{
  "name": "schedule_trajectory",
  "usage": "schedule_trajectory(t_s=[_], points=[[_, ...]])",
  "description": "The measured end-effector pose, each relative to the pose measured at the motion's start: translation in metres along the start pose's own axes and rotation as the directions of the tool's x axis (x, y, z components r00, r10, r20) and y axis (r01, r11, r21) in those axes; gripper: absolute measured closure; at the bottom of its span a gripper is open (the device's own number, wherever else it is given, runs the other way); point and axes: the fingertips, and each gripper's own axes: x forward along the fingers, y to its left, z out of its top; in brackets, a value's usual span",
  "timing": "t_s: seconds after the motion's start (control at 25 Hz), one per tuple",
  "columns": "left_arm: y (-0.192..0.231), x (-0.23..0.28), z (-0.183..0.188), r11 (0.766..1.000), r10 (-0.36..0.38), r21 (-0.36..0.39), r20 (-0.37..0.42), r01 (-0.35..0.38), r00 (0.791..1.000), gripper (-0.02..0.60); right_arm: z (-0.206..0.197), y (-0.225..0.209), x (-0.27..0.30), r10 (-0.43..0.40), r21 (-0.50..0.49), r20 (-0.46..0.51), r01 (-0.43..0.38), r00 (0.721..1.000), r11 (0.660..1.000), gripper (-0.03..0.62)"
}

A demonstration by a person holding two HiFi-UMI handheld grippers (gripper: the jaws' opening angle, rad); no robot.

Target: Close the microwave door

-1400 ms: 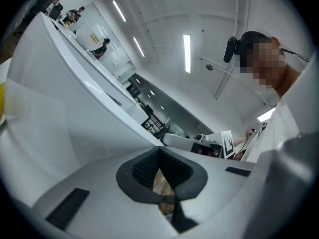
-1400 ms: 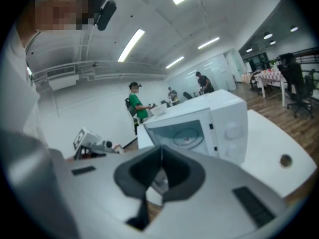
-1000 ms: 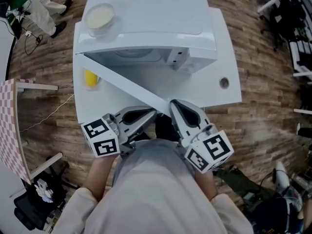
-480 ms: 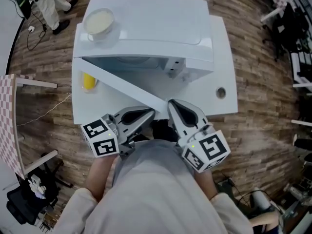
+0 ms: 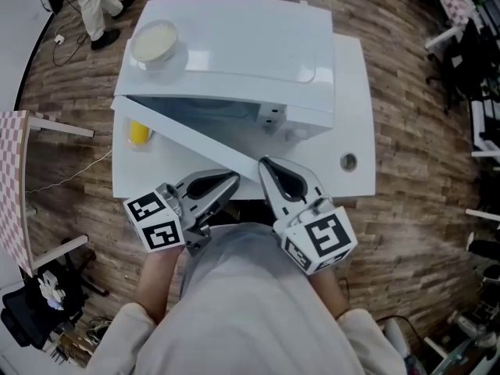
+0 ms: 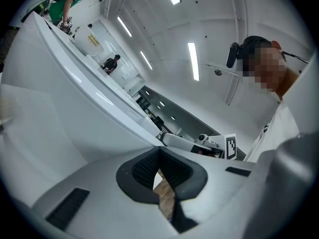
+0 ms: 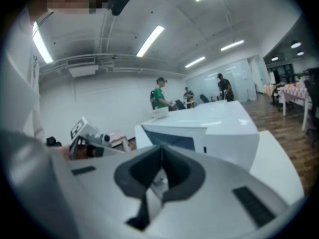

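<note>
Microwave (image 5: pixel 234 45) sits on a white table (image 5: pixel 351 92), its front facing the person. Its door (image 5: pixel 187 135) stands open, hinged at the left and swung out in a slant across the table toward the person, so the dark cavity shows behind it. A pale bowl (image 5: pixel 154 41) rests on the microwave's top, at its back left corner. A yellow thing (image 5: pixel 139 133) stands on the table to the left, just beside the door's hinge end. A small round hole (image 5: pixel 348 161) is set in the table to the right of the microwave.

The right gripper (image 5: pixel 266 166) points at the door's free end, its tip just beside that edge; whether it touches cannot be told. Its own view shows its jaws pressed together with nothing between them, and the microwave ahead. The left gripper (image 5: pixel 226 184) is held low just beside the right one, in front of the door and near its free end. Its jaws are also closed tip to tip and hold nothing. The door rises slantwise ahead of them in the left gripper view. Both grippers are close to the person's body, over the table's near edge. Wooden floor (image 5: pixel 422 170) surrounds the table.
</note>
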Motion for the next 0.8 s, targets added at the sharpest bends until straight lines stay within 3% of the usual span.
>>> schedule_trajectory(t_s=[0.32,0.64,0.8], points=[[0.003,0.004,0.008,0.996,0.080,0.032,0.058,-0.082,0.995,0.568,0.006,-0.004,0.005,0.047,-0.066,-0.004,-0.047,0.999,0.997,0.571],[0.005,0.005,0.007,0.992,0.125,-0.020,0.112,-0.123,0.986,0.569,0.005,-0.005,0.006,0.071,-0.067,0.010,-0.070,0.997,0.995,0.571],[0.005,0.006,0.011,0.986,0.152,0.045,0.114,-0.158,0.982,0.568,0.009,-0.006,0.008,0.057,-0.091,0.028,-0.054,0.998,0.994,0.571]])
